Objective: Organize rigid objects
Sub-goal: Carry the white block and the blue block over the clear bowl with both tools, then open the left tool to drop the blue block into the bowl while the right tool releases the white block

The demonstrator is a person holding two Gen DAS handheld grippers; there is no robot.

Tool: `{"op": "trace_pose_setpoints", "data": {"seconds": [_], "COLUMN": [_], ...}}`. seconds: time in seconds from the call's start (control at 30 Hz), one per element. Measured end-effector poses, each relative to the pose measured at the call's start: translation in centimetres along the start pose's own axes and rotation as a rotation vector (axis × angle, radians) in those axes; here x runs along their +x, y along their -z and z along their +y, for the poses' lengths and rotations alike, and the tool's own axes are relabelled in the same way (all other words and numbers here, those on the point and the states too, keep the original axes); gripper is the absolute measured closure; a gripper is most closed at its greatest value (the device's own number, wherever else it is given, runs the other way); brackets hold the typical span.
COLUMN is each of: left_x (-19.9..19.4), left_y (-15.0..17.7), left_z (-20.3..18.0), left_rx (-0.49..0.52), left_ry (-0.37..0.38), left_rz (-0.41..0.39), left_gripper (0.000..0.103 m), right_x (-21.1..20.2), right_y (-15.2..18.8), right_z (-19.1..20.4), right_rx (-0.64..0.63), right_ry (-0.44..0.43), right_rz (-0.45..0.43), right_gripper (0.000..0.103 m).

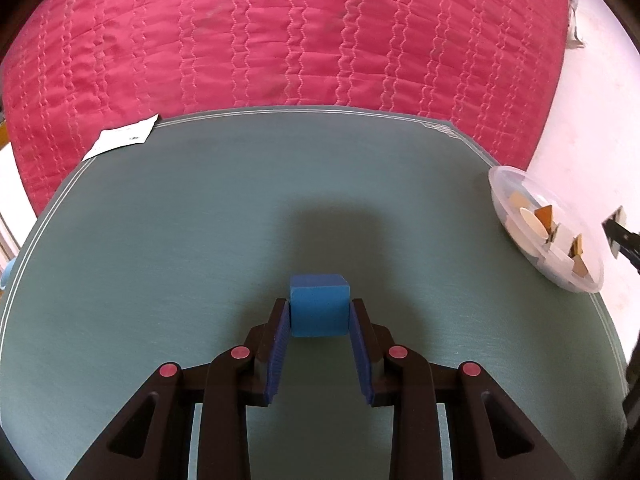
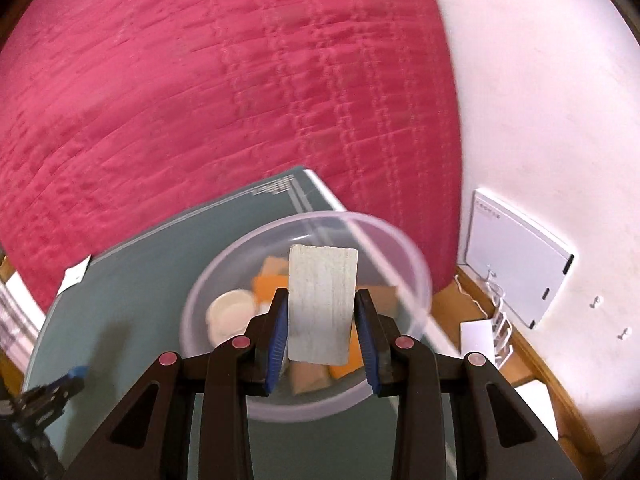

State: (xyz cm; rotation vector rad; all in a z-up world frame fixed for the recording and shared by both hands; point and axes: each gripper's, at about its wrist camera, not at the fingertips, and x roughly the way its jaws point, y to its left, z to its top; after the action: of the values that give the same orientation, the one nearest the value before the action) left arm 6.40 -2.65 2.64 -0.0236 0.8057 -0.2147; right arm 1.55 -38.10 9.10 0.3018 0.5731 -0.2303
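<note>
My left gripper [image 1: 319, 307] is shut on a blue cube [image 1: 319, 305] just above the grey-green mat [image 1: 200, 220]. My right gripper [image 2: 322, 300] is shut on a pale grey rectangular block [image 2: 322, 304] and holds it upright over a clear plastic bowl [image 2: 400, 240]. The bowl holds several wooden shapes: orange pieces [image 2: 266, 284] and a cream round piece [image 2: 230, 310]. The bowl also shows at the mat's right edge in the left wrist view [image 1: 504, 188]. The left gripper shows blurred at the lower left of the right wrist view [image 2: 60, 384].
A red quilted cover [image 1: 280, 40] lies behind the mat. A white paper slip [image 1: 120, 140] sits at the mat's far left corner. A white box [image 2: 516, 256] leans on the white wall [image 2: 540, 100] at the right, above a wooden ledge [image 2: 452, 304].
</note>
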Motion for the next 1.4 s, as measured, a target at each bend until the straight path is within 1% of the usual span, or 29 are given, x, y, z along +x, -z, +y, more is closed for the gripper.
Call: {"op": "trace_pose_setpoints", "data": {"seconds": [0.1, 0.23, 0.3, 0.47, 0.63, 0.77, 0.87, 1.07, 1.27, 1.4], "left_x": [-0.2, -0.4, -0.3, 0.0, 0.5, 0.8, 1.1, 2.1, 3.6, 4.1], "left_y": [0.0, -0.3, -0.4, -1.0, -1.8, -2.5, -3.3, -4.5, -5.7, -5.8], "left_z": [-0.8, -1.8, -2.3, -4.2, -7.0, -9.9, -11.9, -15.5, -18.2, -19.4], "left_rx": [0.01, 0.022, 0.027, 0.049, 0.089, 0.122, 0.145, 0.185, 0.21, 0.226], "left_ry": [0.006, 0.016, 0.024, 0.055, 0.1, 0.152, 0.189, 0.249, 0.281, 0.299], "left_rz": [-0.002, -0.004, -0.003, 0.003, 0.007, 0.005, 0.002, -0.003, 0.004, 0.011], "left_gripper": [0.071, 0.071, 0.071, 0.071, 0.071, 0.071, 0.071, 0.071, 0.071, 0.071], "right_x": [1.5, 2.2, 2.2, 1.7, 0.9, -0.1, -0.7, -0.7, -0.9, -0.9], "right_y": [-0.5, -0.3, 0.0, 0.5, 0.9, 0.9, 0.8, 0.8, 0.7, 0.7], "right_z": [-1.2, -3.0, -3.4, -3.9, -3.3, -3.2, -3.4, -3.6, -3.8, -3.9], "right_rx": [0.031, 0.1, 0.112, 0.141, 0.128, 0.134, 0.145, 0.164, 0.172, 0.181], "right_ry": [0.007, -0.042, -0.037, -0.002, 0.041, 0.062, 0.068, 0.058, 0.035, 0.027], "right_rz": [0.009, 0.04, 0.039, 0.012, -0.03, -0.083, -0.11, -0.106, -0.105, -0.1], "right_gripper": [0.068, 0.067, 0.067, 0.067, 0.067, 0.055, 0.053, 0.052, 0.052, 0.052]}}
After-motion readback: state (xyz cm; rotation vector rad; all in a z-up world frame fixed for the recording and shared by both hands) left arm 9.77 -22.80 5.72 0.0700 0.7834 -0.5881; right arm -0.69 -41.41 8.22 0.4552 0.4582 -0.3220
